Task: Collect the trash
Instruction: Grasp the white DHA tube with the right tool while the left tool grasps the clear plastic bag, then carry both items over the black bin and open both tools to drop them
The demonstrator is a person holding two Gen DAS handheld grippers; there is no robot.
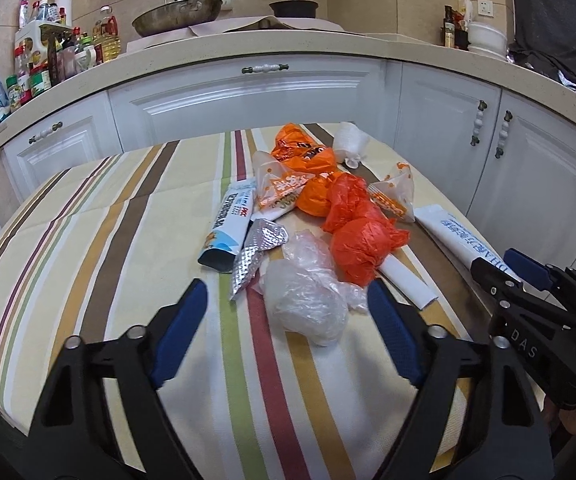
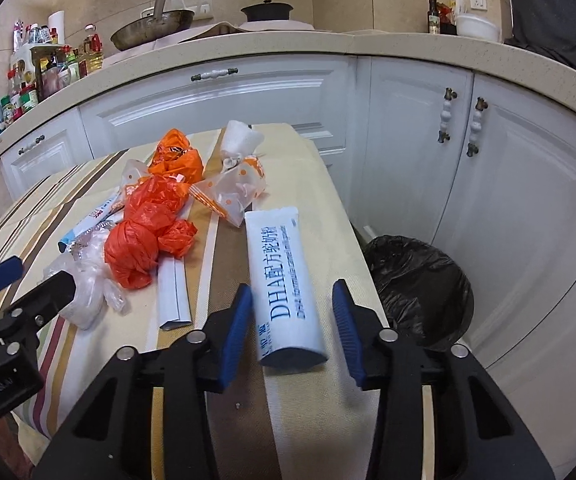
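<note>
Where the left wrist camera looks down its own fingers, the left gripper (image 1: 288,312) stands with its jaws apart around a crumpled clear plastic bag (image 1: 307,300) on the striped tablecloth (image 1: 88,240); the pads do not press it. Beyond lie a foil wrapper (image 1: 258,252), a blue and white carton (image 1: 230,224), orange bags (image 1: 351,232) and a white cup (image 1: 349,142). The right gripper (image 1: 507,270) shows at the right edge beside a white packet (image 1: 459,240).

From the right wrist camera, the right gripper (image 2: 292,320) straddles that white packet (image 2: 284,280), its pads close on either side with a sliver of gap, so nothing is clamped yet. A bin with a black liner (image 2: 419,284) waits below the table edge, just right of the packet.

The risk, I judge: the clear bag is slack and may slip out or drag the foil wrapper along, and the packet's open end sits near the edge, so an off-centre squeeze could tip it off the table, missing the bin.
</note>
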